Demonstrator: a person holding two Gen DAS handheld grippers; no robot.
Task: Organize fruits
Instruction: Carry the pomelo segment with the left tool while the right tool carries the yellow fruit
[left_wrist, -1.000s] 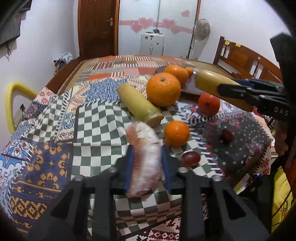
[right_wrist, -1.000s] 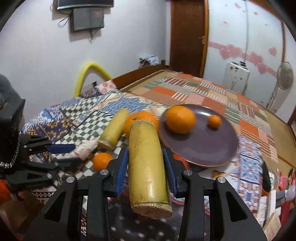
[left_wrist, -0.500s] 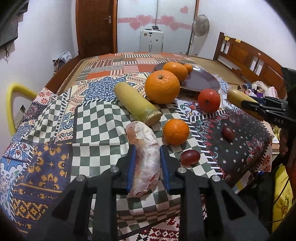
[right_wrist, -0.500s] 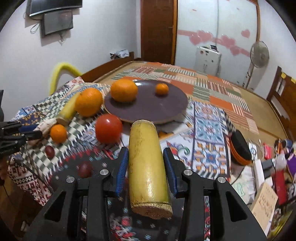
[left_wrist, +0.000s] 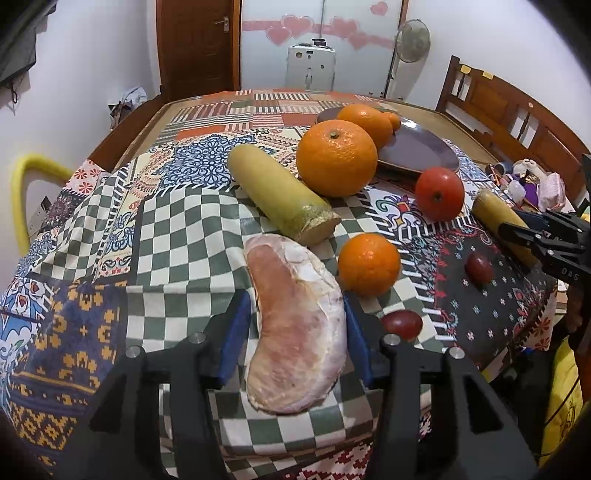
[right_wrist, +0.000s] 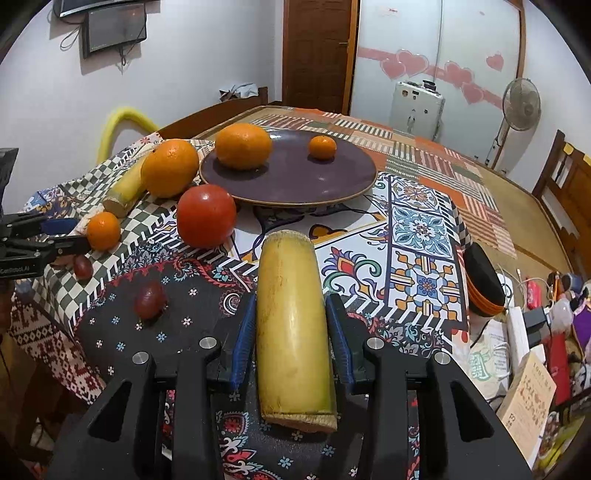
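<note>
Left wrist view
Left gripper: jaws had just been opening; pomelo segment lay between them on the checked cloth, pads parted from it, at least on the left side.
Neighbours: small orange at 1 o'clock of the segment, red grape at 3 o'clock, cut sugarcane piece at 12 o'clock, large orange beyond it.
Far right: right gripper clamped on a second cane length near a tomato.

Right wrist view
Right gripper: closed on the sugarcane stick, held lengthwise, cut end toward the camera.
Plate: purple, at 12 o'clock, carrying an orange and a mandarin.
Ahead: tomato at 11 o'clock, dark grape at 9 o'clock.

Risks
Segment: soft membrane could snag on a pad as the jaws withdraw and drag it toward the table edge.
Cane: smooth and heavy, could slip endwise through the pads, or knock the tomato rolling.
</note>
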